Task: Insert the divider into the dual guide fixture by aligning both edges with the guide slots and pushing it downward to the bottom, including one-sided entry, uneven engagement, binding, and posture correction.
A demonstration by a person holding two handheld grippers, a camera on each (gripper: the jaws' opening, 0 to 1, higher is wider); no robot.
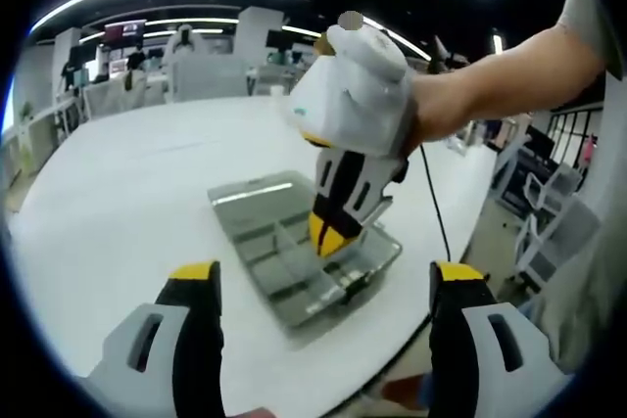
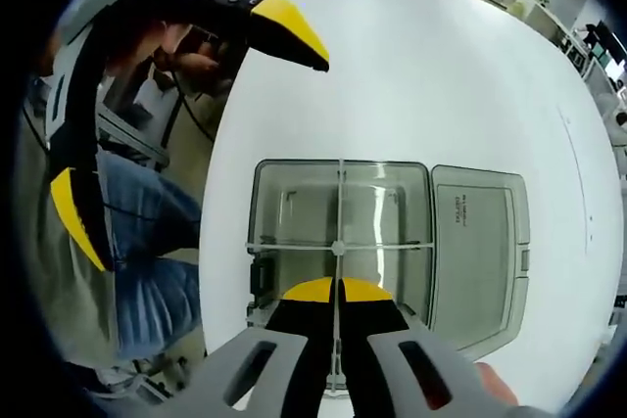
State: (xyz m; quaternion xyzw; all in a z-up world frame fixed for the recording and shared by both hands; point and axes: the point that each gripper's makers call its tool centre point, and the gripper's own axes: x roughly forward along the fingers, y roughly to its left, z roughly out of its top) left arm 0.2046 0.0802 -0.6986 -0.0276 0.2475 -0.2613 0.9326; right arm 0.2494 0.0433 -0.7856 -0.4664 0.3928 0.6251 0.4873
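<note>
While the right claw (image 2: 338, 293) pinches the top edge of the clear divider (image 2: 339, 205) with jaws pressed together on it, the divider stands upright inside the transparent box fixture (image 2: 294, 183), running lengthwise and crossing a cross-divider near the middle. Box sits on the white worktop (image 2: 421, 75), hinged lid (image 2: 475, 242) lying open flat beside it. In the left gripper view the right claw (image 1: 333, 232) comes down from above into the box (image 1: 294, 242). Left claw (image 1: 323, 286) hangs spread and empty, near the box but not touching it.

Judgement: insertion step in progress, depth unclear. To do it well, keep the divider vertical and both ends in their guide slots, press straight down with even force. If one end leads or it binds, ease up, level the posture, then push again. Left claw could steady the box wall so it does not slide.
</note>
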